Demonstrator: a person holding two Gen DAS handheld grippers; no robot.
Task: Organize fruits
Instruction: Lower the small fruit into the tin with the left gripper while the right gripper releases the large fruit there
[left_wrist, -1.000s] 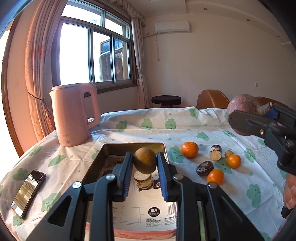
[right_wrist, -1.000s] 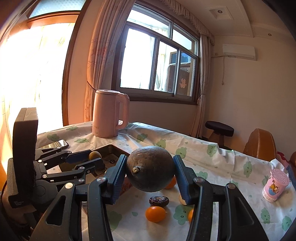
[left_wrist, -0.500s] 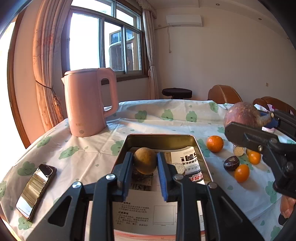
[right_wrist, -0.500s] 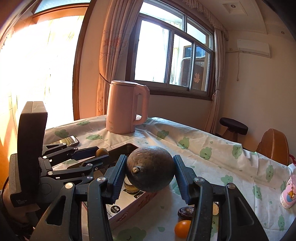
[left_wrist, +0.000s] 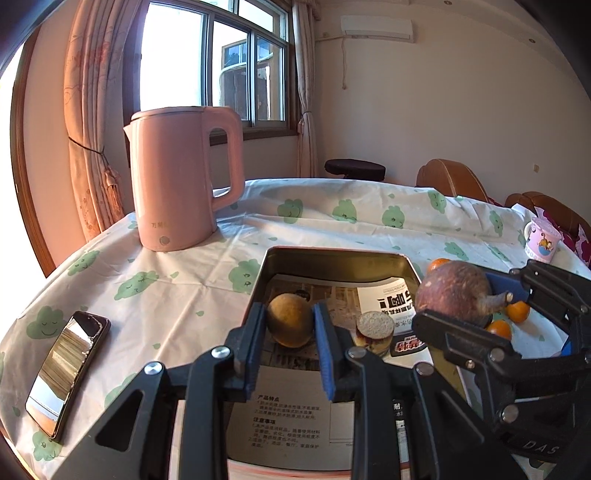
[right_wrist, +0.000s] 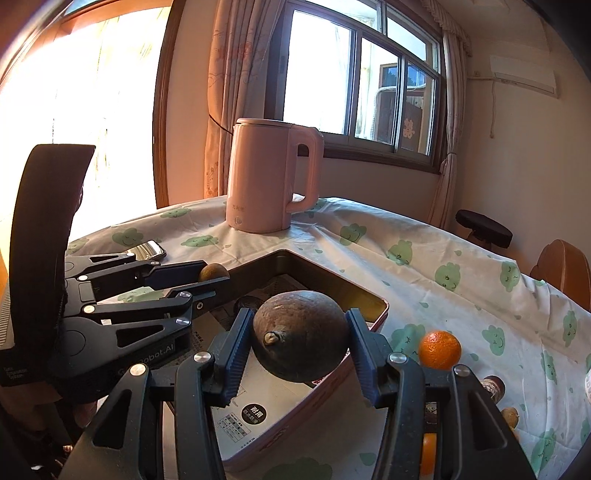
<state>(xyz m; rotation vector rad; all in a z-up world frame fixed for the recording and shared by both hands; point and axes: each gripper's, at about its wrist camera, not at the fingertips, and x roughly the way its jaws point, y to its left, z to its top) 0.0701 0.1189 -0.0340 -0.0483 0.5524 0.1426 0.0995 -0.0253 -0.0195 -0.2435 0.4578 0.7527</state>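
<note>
From the left wrist, the left gripper (left_wrist: 290, 325) clamps a small round yellow-brown fruit (left_wrist: 290, 324) over the rectangular metal tray (left_wrist: 334, 260), while from the right wrist the right gripper (right_wrist: 300, 341) clamps a large dark brown-purple fruit (right_wrist: 301, 345) above the tray's corner (right_wrist: 380, 308).

Left gripper (right_wrist: 212, 277) body: "obot.AI"; right gripper (left_wrist: 469, 314): "DAS".

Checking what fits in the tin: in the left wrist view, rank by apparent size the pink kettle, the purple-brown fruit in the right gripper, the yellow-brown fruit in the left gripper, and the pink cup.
1. pink kettle
2. purple-brown fruit
3. yellow-brown fruit
4. pink cup, though it sits farther back, so its true size against the fruits is unsure.
</note>
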